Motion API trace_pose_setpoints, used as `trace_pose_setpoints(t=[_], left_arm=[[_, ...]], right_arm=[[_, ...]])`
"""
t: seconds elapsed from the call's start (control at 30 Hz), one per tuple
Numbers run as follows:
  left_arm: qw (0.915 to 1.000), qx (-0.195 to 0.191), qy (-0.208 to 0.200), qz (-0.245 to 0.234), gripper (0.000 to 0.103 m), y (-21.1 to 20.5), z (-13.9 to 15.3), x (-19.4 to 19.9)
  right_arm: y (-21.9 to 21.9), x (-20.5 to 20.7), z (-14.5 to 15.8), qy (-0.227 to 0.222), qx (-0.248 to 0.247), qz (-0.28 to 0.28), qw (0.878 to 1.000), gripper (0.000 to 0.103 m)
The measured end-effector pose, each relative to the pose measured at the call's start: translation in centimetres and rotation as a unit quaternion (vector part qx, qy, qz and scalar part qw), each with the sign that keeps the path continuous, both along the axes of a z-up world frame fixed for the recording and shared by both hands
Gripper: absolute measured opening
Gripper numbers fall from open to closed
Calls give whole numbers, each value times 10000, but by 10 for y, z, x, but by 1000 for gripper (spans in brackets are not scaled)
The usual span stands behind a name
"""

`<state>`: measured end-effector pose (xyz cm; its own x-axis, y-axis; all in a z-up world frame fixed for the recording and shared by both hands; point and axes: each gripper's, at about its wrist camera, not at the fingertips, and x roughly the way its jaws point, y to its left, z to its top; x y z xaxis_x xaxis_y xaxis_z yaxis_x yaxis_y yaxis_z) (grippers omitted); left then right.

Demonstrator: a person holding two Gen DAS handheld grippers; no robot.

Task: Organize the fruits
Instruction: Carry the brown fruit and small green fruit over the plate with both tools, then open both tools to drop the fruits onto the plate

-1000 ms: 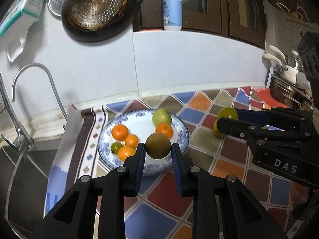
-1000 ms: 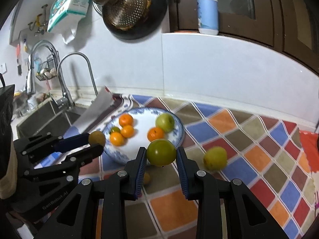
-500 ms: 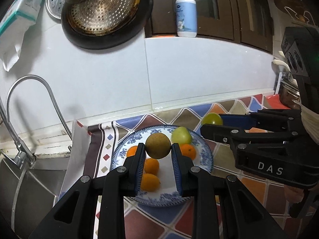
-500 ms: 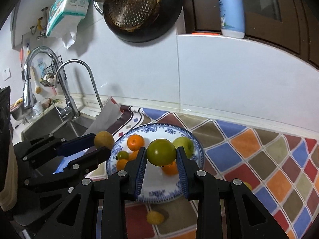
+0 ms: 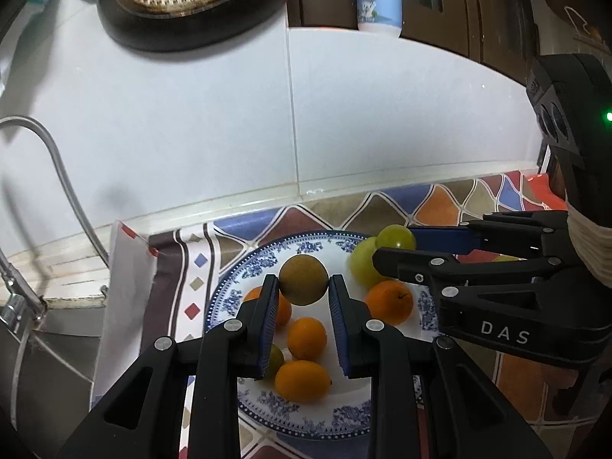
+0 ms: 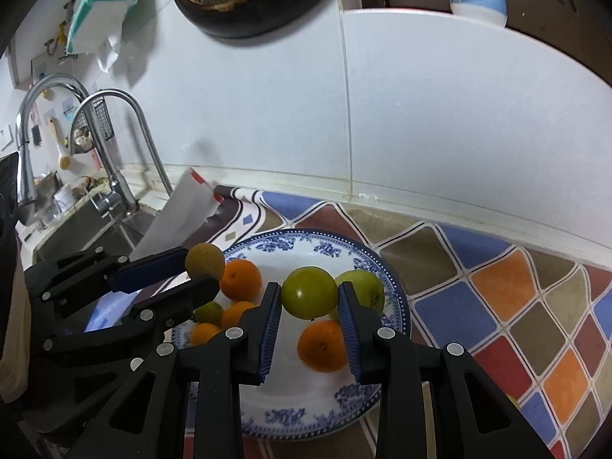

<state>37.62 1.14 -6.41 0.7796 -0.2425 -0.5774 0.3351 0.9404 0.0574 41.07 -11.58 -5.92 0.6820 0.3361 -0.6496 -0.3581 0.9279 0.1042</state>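
Faucet [image 6: 111,145] and sink sit at the far left, beside the counter [image 6: 497,306] with its colourful diamond-patterned cloth. Left claw [image 5: 302,287] clamps a brownish-green fruit [image 5: 303,280] above the blue-and-white plate [image 5: 306,417], where several oranges [image 5: 306,338] and a pale green apple [image 5: 361,264] lie. Right claw [image 6: 309,298] grips a green fruit [image 6: 309,297] over the plate's right half, above one orange [image 6: 323,344].

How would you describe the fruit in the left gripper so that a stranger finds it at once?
Look at the blue-patterned plate on the colourful tiled counter. Above it, the left gripper clamps a round fruit. It is dull brownish-olive, unlike the oranges and the shiny green fruits nearby.
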Motion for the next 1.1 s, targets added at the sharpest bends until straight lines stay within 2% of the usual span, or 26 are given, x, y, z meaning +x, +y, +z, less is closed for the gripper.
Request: trace_pose_setpoints(t=[0.3,0.53,0.97,1.03,1.1], left_arm=[[9999,10,165,-8,27,-1,-13,12],[9997,-11,229,103,29,2,-10,9],[9992,-127,66,380,40,5,22,-30],[9990,-147,14,414,44,5,29,-39],[9989,-139,-40,447,46,4,35,-49]], right_arm=[[2,15,-17,174,43,23,9998,31],[-1,16,-16,228,150,-41,9996,34],[-12,-27,19,-207,137,-230,9994,34],[-14,-36,24,-275,118,-244,9993,39],[-17,-47,31,-389,67,-284,9988,40]])
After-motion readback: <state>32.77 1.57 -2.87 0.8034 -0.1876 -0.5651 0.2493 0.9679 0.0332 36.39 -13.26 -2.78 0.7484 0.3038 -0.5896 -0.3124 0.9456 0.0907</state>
